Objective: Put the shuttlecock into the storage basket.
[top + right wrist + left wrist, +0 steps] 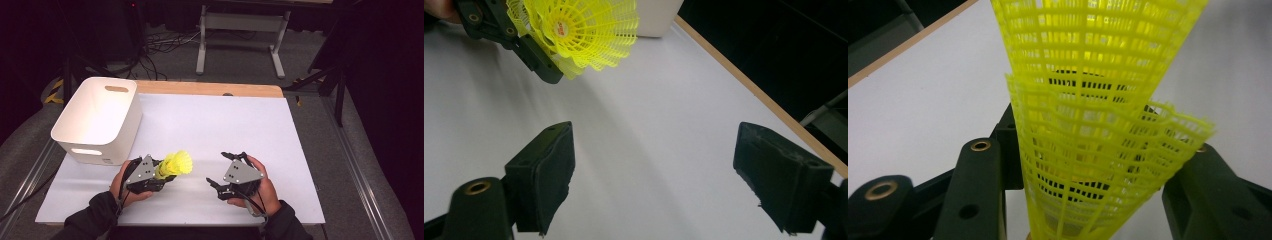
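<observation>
At the far left of the table we see the white plastic bin with cut-out handles [97,120], which stands on the white table sheet [220,130], open at the top. Just in front of it, to its right, the left gripper [161,176] pinches the stacked yellow plastic mesh shuttlecocks [176,164] between its jaws; in the left gripper view the two nested skirts [1098,125] rise straight up between the black jaws, so their long axis runs along the gripper and points forward and to the right, away from the bin. We judge that the coming move turns on this: the bin lies to the left and behind the shuttlecocks, and the left hand is clearly the nearer one. Further right, the right gripper [225,170] holds nothing and its jaws stand wide apart above the sheet. Inside the shuttlecock [574,30] there is a small red mark, too small for us to read.
</observation>
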`<state>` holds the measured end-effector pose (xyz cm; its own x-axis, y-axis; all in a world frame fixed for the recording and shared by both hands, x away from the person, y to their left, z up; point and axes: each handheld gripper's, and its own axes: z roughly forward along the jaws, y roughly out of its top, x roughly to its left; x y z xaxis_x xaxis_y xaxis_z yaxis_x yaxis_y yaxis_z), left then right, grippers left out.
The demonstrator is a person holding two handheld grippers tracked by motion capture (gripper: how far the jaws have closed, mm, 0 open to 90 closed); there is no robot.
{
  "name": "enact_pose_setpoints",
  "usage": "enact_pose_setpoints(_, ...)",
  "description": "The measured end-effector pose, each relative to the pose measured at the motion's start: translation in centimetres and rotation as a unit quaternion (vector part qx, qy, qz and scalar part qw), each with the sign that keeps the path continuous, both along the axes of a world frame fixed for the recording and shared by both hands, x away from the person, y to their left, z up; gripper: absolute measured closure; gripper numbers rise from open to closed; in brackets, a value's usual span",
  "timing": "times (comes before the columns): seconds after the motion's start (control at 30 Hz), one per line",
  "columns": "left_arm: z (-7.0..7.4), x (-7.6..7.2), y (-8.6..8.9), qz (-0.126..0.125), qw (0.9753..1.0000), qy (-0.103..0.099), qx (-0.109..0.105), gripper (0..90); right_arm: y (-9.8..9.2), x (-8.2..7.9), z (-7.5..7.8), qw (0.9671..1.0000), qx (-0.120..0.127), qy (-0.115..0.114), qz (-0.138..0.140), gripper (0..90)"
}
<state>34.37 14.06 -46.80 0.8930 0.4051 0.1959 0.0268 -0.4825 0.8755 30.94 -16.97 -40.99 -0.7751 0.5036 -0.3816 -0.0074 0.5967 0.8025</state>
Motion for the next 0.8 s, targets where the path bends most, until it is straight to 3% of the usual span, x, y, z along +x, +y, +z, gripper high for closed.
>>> enact_pose_setpoints(0.23, 0.2, -0.1, 0.4, 0.006, 1.0, -0.001, -0.004, 52.8, -0.5, -0.2, -1.0, 0.9997, 0.012, -0.019, -0.015, 15.5)
enact_pose_setpoints(0.8, 1.1, -0.2, 1.5, 0.019, 0.9995, -0.014, -0.02, 52.9, -2.3, -0.7, -2.7, 0.9976, 0.045, -0.02, -0.049, 11.7)
